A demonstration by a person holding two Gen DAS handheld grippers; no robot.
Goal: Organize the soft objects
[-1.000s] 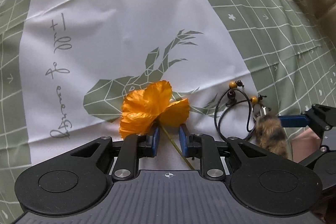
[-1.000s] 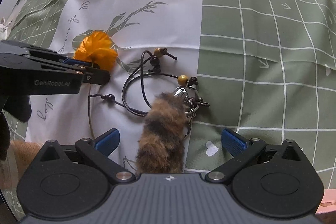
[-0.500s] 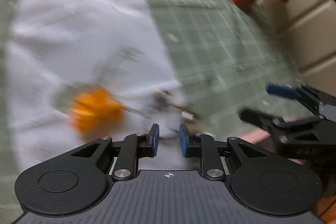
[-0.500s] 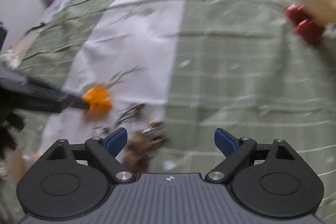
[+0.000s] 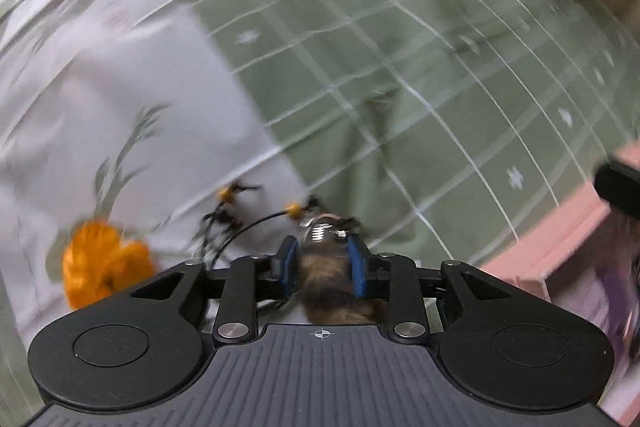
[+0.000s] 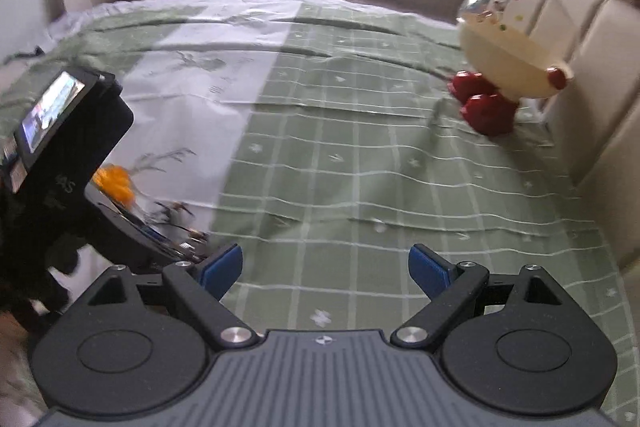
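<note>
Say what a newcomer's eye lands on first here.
Likely the bright orange fabric flower on the white band of the green grid bedspread. Beside it, the left tool straddles a brown furry tail keychain. At the beige headboard stands a cream round-bodied toy with red feet.

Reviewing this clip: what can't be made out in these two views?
- Left wrist view: whether the left gripper pads press the fur tail charm; blur, and its lower end sits behind the gripper body.
- Left wrist view: orange flower detail; blur.
- Right wrist view: the charm; hidden behind the left gripper.
</note>
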